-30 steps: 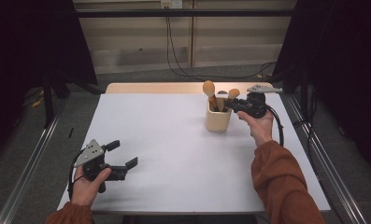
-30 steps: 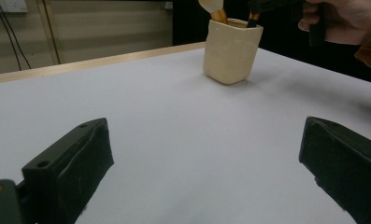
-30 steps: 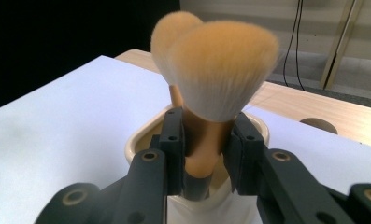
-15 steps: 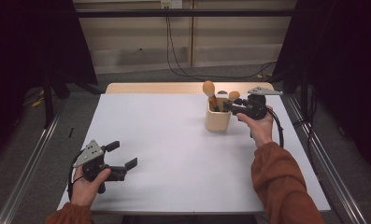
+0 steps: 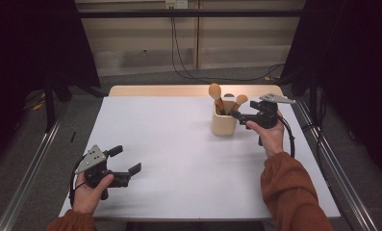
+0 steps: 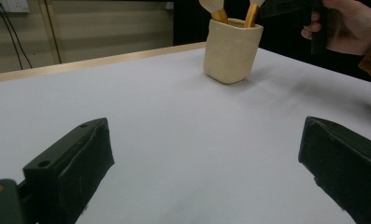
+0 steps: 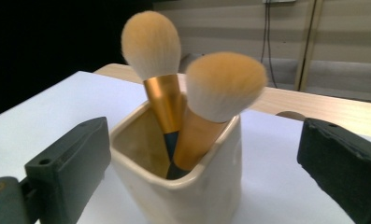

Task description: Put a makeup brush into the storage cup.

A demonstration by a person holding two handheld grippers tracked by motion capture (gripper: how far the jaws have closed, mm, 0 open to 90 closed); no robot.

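Since the earlier frame, the right gripper has kept its place at the cup while its jaws have just been opening; nothing is between them now.

High view: a cream ceramic cup stands on the far right part of the white table, holding makeup brushes bristles-up. The right gripper, jaws spread, hangs just beside the cup's rim at brush height. The left gripper hovers over the near left corner, released, well apart from the cup.

Left gripper view: both black jaws stand wide over bare tabletop; the cup stands far off, the other hand beside it.

Right gripper view: the jaws flank the cup without pressing it. Two brushes, one with a gold ferrule and one leaning beside it, sit inside.

Judgement: the brushes appear placed and let go; what is left seems to be drawing the right hand clear.
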